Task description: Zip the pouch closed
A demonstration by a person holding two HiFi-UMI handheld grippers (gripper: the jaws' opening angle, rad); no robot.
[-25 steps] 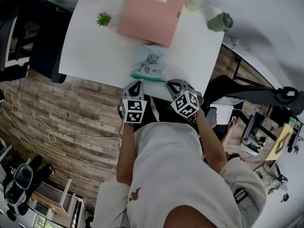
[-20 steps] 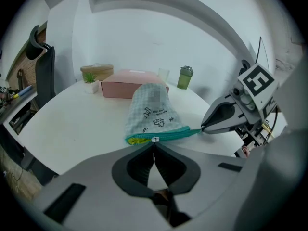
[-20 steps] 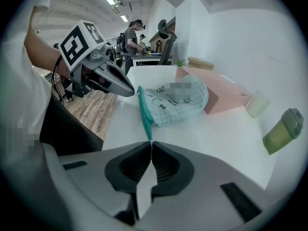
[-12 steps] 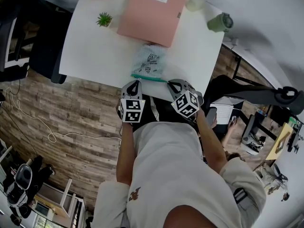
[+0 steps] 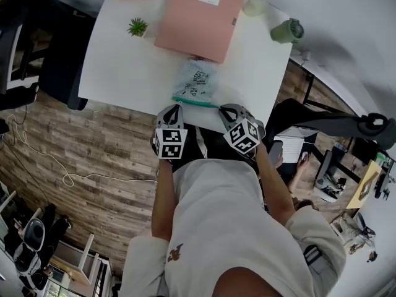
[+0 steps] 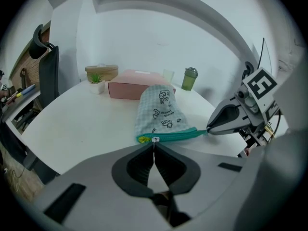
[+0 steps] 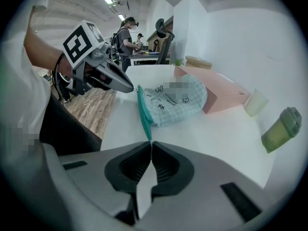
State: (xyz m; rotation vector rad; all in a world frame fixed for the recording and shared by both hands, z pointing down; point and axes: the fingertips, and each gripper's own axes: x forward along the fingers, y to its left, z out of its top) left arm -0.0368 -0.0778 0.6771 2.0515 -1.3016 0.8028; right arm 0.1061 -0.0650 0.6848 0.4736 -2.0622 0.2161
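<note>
Two tools closed | left tool (image 6: 154, 146) pinches zipper pull (image 6: 155, 139) at left end of pouch (image 5: 195, 82) | right tool (image 7: 149, 146) clamps right end of zipper (image 6: 178, 135) | pouch flat at counter (image 5: 124, 67) near edge | step: grips look set | next: likely drag pull rightward, right tool anchoring

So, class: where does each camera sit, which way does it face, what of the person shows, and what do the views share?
Head view: on the person's head, facing steeply down at the table and pouch; torso, arms, left gripper, right gripper show.
Left gripper view: on that gripper, looking along its shut jaws at the zipper pull; right gripper shows.
Right gripper view: on that gripper, shut jaws facing the pouch's other end; left gripper and forearm show.
Shared: all three show the pouch and pink box.
</note>
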